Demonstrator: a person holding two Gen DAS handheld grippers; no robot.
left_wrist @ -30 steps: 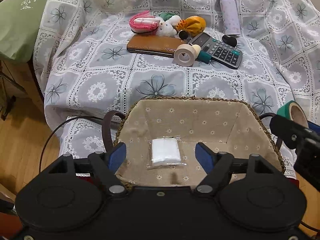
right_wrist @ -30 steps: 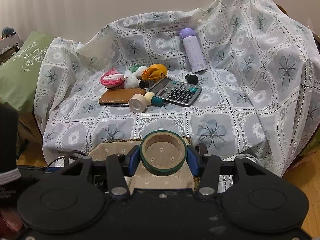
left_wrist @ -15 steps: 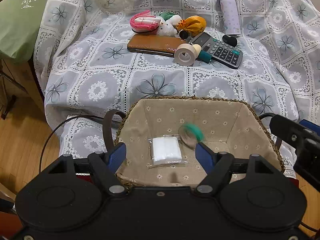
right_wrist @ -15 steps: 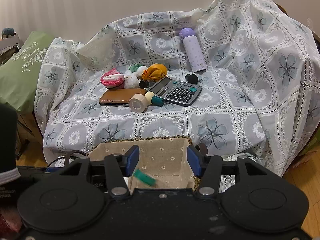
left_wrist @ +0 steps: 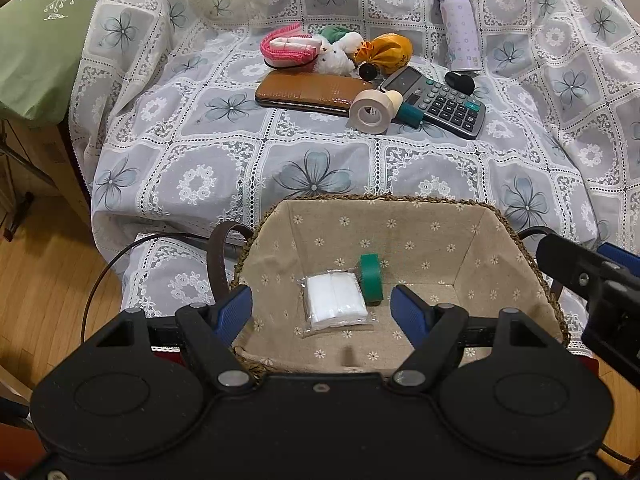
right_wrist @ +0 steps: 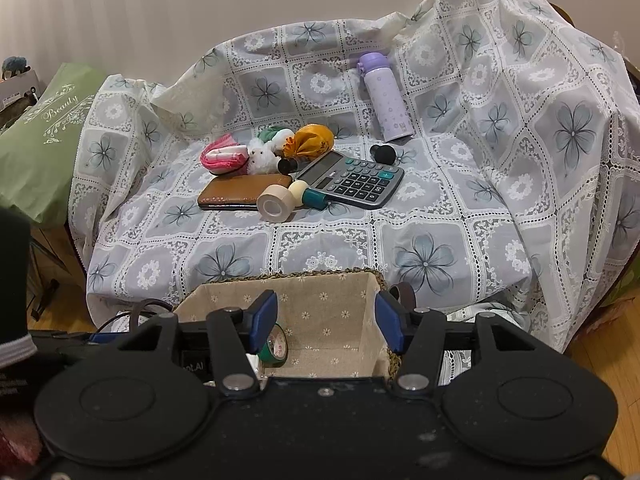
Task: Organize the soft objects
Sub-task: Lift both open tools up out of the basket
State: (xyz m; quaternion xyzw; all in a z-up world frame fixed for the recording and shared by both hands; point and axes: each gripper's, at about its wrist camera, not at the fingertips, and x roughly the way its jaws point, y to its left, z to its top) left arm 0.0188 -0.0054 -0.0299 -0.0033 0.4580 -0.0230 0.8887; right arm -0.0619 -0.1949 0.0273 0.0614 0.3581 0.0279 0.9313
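- Soft objects sit in a cluster well beyond the woven, fabric-lined basket (left_wrist: 472, 240): a pink knitted pouch (left_wrist: 286, 46), a white fluffy plush toy (left_wrist: 336, 60) touching it, a green-and-white soft piece (left_wrist: 338, 34) behind the toy, and an orange cloth bundle (left_wrist: 386, 50) beside that.
- Near the same cluster, on the floral lace cover (left_wrist: 320, 168), lie a brown leather wallet (left_wrist: 308, 92), a beige tape roll (left_wrist: 370, 111), a grey calculator (left_wrist: 440, 102) and a lilac bottle (left_wrist: 460, 26).
- Inside the basket, on its floor, lies a clear packet of white pads (left_wrist: 335, 295); a green tape roll (left_wrist: 370, 279) stands on edge touching the packet's right side.
- The left hand-held gripper (left_wrist: 322, 312) hangs over the basket's near rim, jaws about half apart, nothing between them.
- The right hand-held gripper (right_wrist: 324, 322) is above the basket's right side; its jaws have just been opening, stand apart and grip nothing. In the right wrist view the green tape roll shows below its left finger (right_wrist: 262, 320), not clamped.
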